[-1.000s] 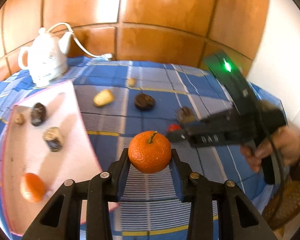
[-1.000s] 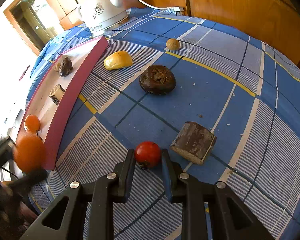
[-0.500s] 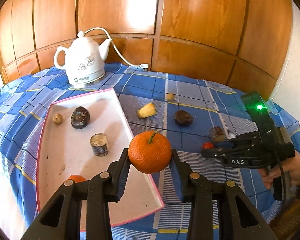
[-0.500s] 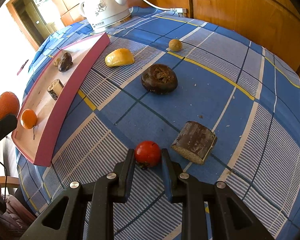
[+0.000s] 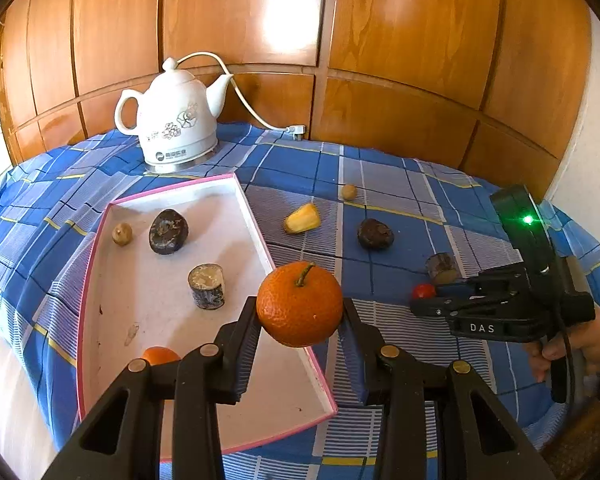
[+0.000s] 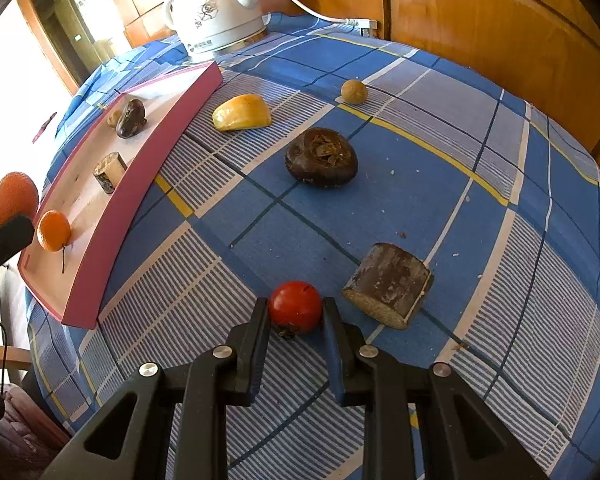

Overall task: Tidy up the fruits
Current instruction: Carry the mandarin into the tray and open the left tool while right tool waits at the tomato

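My left gripper (image 5: pixel 300 314) is shut on an orange mandarin (image 5: pixel 300 304) with a short stem, held in the air over the near right rim of the pink-edged white tray (image 5: pixel 148 320). In the tray lie a second mandarin (image 5: pixel 160 356), a dark fruit (image 5: pixel 168 232), a small tan ball (image 5: pixel 122 234) and a stubby brown cylinder (image 5: pixel 207 286). My right gripper (image 6: pixel 296 310) points down at the checked cloth, shut on a small red fruit (image 6: pixel 296 306) that rests there. The right wrist view shows the held mandarin (image 6: pixel 14 198) at its far left edge.
Loose on the blue cloth are a yellow piece (image 6: pixel 242 118), a dark round fruit (image 6: pixel 322 158), a small tan ball (image 6: pixel 354 91) and a brown cylinder (image 6: pixel 388 286). A white kettle (image 5: pixel 172 128) with its cord stands at the back by the wooden wall. The table drops off to the right.
My left gripper has drawn back and risen with the mandarin, from over the cloth to over the tray's right rim. The right gripper stays on the red fruit.
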Tool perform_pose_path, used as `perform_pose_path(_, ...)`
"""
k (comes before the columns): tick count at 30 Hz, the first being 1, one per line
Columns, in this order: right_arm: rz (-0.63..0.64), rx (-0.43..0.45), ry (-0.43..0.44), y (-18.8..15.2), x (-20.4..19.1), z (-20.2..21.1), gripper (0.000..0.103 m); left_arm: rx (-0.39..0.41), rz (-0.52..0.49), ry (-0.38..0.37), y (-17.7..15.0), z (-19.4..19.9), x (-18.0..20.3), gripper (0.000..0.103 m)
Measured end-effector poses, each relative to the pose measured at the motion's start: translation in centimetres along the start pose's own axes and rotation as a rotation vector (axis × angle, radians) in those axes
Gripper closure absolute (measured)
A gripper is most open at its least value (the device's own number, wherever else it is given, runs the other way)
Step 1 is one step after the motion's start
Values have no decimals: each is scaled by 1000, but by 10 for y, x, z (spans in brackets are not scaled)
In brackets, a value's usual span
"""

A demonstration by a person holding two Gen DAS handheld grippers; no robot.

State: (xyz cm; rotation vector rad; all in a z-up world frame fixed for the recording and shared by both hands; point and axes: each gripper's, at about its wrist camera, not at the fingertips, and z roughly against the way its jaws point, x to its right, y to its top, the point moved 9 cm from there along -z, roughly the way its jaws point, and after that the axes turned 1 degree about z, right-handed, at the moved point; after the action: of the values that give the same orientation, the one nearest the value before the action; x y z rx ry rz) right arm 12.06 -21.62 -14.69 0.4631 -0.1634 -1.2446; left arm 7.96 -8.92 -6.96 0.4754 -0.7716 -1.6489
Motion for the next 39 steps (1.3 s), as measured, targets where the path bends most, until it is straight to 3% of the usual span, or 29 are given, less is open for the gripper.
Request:
perform_pose_path(16,15,4,-15,0,0,0,78,-3,86,60,9,-4,-46,64)
perform_pose_path(31,15,5,-19,0,0,0,78,-98,244,213,35,-61,-172,63)
perform_pose_path(33,15,5,-19,0,1,0,78,-91,246,209,37,-64,-175,48)
perform_pose_path(39,18,6,-22,0,1,1,78,-43,243,254,37,-46,-172,34)
